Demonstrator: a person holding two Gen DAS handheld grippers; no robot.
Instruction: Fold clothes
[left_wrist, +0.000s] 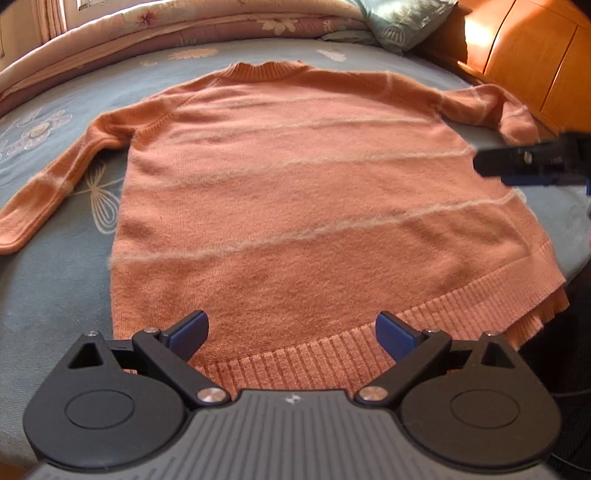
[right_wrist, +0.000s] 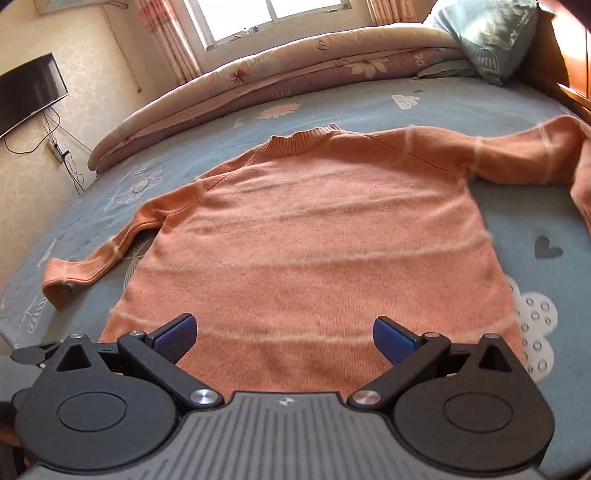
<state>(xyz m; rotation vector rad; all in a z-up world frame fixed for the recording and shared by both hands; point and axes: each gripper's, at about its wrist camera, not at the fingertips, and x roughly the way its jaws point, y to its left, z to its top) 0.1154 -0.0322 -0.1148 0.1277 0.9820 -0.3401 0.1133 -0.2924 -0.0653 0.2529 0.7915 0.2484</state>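
Nearest to us, our left gripper (left_wrist: 291, 334) hovers just above the ribbed hem at the near edge of the bed (left_wrist: 55, 280), its blue fingers (left_wrist: 190, 332) spread wide and grasping nothing; our right gripper (right_wrist: 282, 338) hangs a little further in over the lower body of the knit, fingers (right_wrist: 393, 338) likewise released and empty. The orange sweater (left_wrist: 295, 192) lies spread flat on the bed, hem toward us and collar (left_wrist: 267, 70) toward the far edge, both sleeves out to the sides, with no fold showing. The risks we see start at the hem: at its right corner a second layer peeks out below the top one, so a shallow pinch could catch only one layer and drag the body askew. The fuzzy knit looks soft and stretchy, so pulling it could ruck it over the sheet. Further out, the right sleeve (right_wrist: 535, 155) bends back on itself near the bed's right edge by the wooden headboard (left_wrist: 535, 59), and could bunch inside any fold. Beyond the collar, the rolled quilt (right_wrist: 295, 74) lies well apart.
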